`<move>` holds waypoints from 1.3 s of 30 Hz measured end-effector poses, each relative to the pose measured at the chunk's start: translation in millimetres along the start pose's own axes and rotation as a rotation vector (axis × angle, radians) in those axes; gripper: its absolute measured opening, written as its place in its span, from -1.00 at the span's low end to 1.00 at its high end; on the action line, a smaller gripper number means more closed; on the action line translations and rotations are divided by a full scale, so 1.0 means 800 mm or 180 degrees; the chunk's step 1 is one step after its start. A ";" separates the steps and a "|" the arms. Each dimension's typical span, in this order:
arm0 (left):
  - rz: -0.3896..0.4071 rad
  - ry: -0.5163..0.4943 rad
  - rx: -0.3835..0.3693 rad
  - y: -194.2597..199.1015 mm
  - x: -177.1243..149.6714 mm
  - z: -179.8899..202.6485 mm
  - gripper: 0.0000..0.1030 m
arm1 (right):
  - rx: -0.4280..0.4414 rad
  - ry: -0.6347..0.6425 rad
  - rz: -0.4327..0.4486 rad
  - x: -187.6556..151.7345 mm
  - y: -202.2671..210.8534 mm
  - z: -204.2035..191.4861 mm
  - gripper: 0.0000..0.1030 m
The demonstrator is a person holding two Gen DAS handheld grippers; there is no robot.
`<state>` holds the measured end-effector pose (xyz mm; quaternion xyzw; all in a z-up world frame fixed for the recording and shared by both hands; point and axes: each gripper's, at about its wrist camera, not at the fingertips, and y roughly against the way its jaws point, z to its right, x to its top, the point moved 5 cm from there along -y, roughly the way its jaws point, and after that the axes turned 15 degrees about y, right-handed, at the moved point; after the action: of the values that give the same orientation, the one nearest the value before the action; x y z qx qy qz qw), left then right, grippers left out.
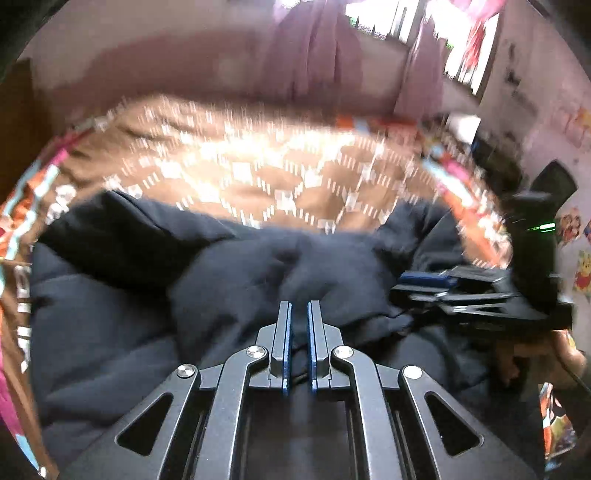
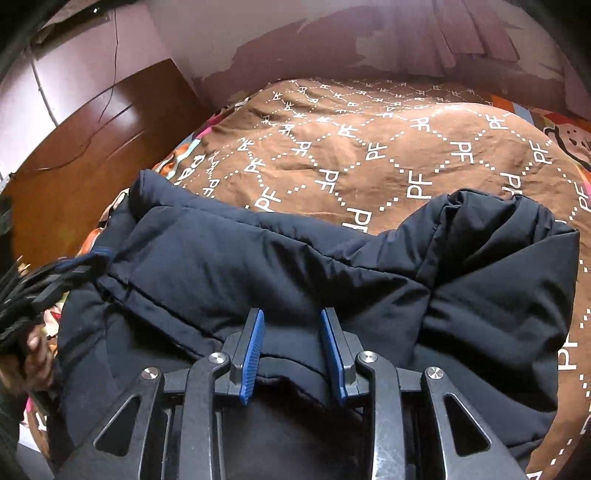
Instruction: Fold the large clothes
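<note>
Your dark puffy jacket fills the near half of the bed, bunched high at its near right corner, so a low pass there meets fabric. Beyond it the brown patterned bedspread lies bare up to the far edge: that is your free room. The wooden headboard walls off the bed's left edge, and the wall closes the far side. Your left gripper sits at the jacket's left edge, blocking that approach.
</note>
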<state>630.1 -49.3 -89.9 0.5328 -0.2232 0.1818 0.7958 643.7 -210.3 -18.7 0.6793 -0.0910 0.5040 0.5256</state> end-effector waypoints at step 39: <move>0.0099 0.0241 0.0191 -0.054 -0.018 -0.042 -0.95 | 0.0038 0.0005 -0.0103 0.024 -0.077 -0.001 -0.57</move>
<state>646.5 -34.9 -142.3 0.5456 -0.1956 0.2209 0.7844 692.8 -175.6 -42.3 0.6834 -0.0766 0.4964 0.5297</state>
